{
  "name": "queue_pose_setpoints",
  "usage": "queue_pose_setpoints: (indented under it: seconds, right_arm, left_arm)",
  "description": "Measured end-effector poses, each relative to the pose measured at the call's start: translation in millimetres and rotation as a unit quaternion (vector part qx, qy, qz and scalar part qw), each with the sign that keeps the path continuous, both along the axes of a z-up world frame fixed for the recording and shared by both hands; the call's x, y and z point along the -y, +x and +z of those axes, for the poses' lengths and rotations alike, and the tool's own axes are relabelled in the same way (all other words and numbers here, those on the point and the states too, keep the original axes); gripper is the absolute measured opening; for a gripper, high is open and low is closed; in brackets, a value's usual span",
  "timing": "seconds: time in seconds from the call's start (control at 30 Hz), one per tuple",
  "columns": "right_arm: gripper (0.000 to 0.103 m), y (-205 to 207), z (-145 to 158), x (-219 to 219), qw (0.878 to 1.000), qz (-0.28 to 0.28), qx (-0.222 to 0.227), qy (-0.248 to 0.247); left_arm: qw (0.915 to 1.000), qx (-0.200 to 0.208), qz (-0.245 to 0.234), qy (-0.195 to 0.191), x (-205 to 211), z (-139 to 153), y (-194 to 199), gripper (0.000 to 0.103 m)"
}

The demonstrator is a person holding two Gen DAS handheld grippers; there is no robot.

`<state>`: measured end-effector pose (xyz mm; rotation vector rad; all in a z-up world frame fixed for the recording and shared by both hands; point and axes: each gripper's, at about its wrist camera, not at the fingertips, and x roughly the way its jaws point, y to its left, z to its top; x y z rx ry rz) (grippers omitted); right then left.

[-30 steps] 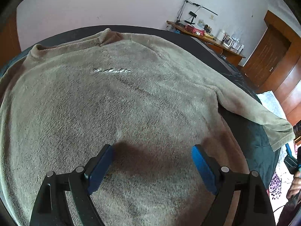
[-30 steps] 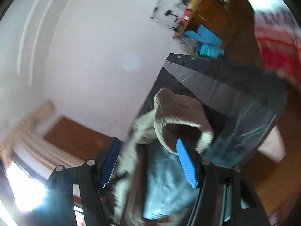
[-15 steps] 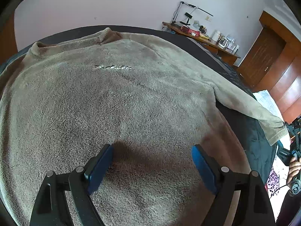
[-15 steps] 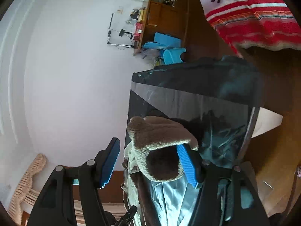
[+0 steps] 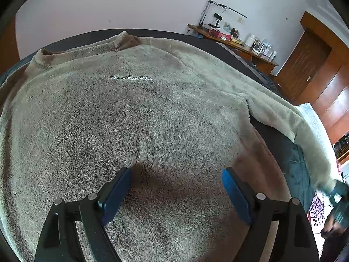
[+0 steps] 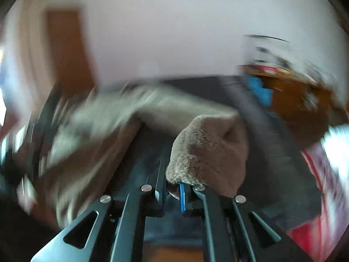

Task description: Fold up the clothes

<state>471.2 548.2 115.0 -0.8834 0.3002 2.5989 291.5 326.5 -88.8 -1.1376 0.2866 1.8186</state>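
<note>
- Between the 2 fingers of the right gripper [image 6: 182, 193], closed to a narrow slit, the cuff [image 6: 207, 150] of the sleeve is pinched; only an edge of blue pad shows beneath the pile.
- Beyond the cuff, the right wrist view is smeared by motion, so the sleeve's path across the bed [image 6: 257, 118] cannot be traced there.
- Over the lower body of the sweater [image 5: 139, 113], the left gripper [image 5: 175, 188] hangs with its jaws spread wide, holding nothing.
- Spread flat, front up, the sweater covers the dark bed [image 5: 292, 155]; its right sleeve [image 5: 290, 120] trails toward the bed's edge.
- Judgement: the step in hand is folding this sleeve inward. Carry the cuff low and level across the chest, keep the pinch firm on the thick pile, and press the left gripper onto the body so it does not slide.
</note>
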Motion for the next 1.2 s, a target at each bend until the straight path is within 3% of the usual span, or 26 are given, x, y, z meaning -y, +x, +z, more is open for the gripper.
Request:
queue_pose_setpoints:
  seconds: [0.03,0.1,0.17,0.23,0.3,0.4,0.47,0.5,0.57,0.6,0.63,0.67,0.7,0.83,0.97,1.13,1.2]
  right_arm:
    - [0.018,-6,-7,10,1.000,0.023,0.019,0.003]
    - [0.044,-10,-22,20,0.998,0.050,0.030,-0.014]
    - [0.087,-3,-31,18,0.998,0.040,0.006,-0.052]
    - [0.088,11,-31,7,0.994,0.010,-0.043,-0.099]
    - [0.088,30,-32,-6,0.982,-0.029,-0.099,-0.161]
    - [0.088,51,-46,-37,0.939,-0.101,-0.190,-0.266]
    - [0.082,60,-55,-54,0.907,-0.140,-0.241,-0.316]
    - [0.080,63,-54,-56,0.902,-0.158,-0.249,-0.315]
    - [0.059,57,-49,-57,0.913,-0.194,-0.220,-0.284]
    - [0.055,52,-48,-56,0.918,-0.217,-0.196,-0.267]
    - [0.041,50,-47,-54,0.923,-0.228,-0.182,-0.251]
    - [0.020,48,-43,-52,0.929,-0.239,-0.169,-0.229]
    - [0.015,46,-40,-50,0.934,-0.249,-0.154,-0.207]
    - [0.008,54,-15,-41,0.944,-0.291,-0.121,-0.092]
    - [0.007,83,26,-39,0.930,-0.341,-0.136,0.006]
    - [0.007,103,51,-70,0.914,-0.375,-0.145,0.046]
    - [0.007,103,55,-91,0.913,-0.381,-0.141,0.040]
  left_arm:
    - [1.0000,0.001,0.000,0.000,0,0,1,0.087]
    - [1.0000,0.001,0.000,0.000,2,1,2,0.087]
    - [1.0000,0.001,0.000,-0.001,5,1,2,0.087]
    - [1.0000,0.001,0.000,-0.001,7,2,1,0.087]
    - [1.0000,0.001,0.001,-0.001,9,2,1,0.087]
    - [1.0000,0.001,0.002,0.000,12,3,2,0.087]
    - [1.0000,0.002,0.002,0.000,15,2,3,0.087]
    - [1.0000,0.002,0.003,0.000,16,2,3,0.087]
    - [1.0000,0.002,0.004,-0.001,19,1,3,0.087]
    - [1.0000,0.003,0.005,-0.001,20,1,3,0.087]
    - [1.0000,0.002,0.006,0.000,22,2,3,0.087]
    - [1.0000,0.002,0.007,0.000,23,2,3,0.087]
    - [1.0000,0.002,0.008,0.000,25,2,3,0.087]
    - [0.9999,0.001,0.013,0.000,29,3,1,0.087]
    - [0.9998,0.000,0.019,0.000,32,4,-2,0.087]
    - [0.9999,0.001,0.016,0.001,34,4,0,0.087]
    - [0.9999,0.002,0.016,0.004,37,5,0,0.087]
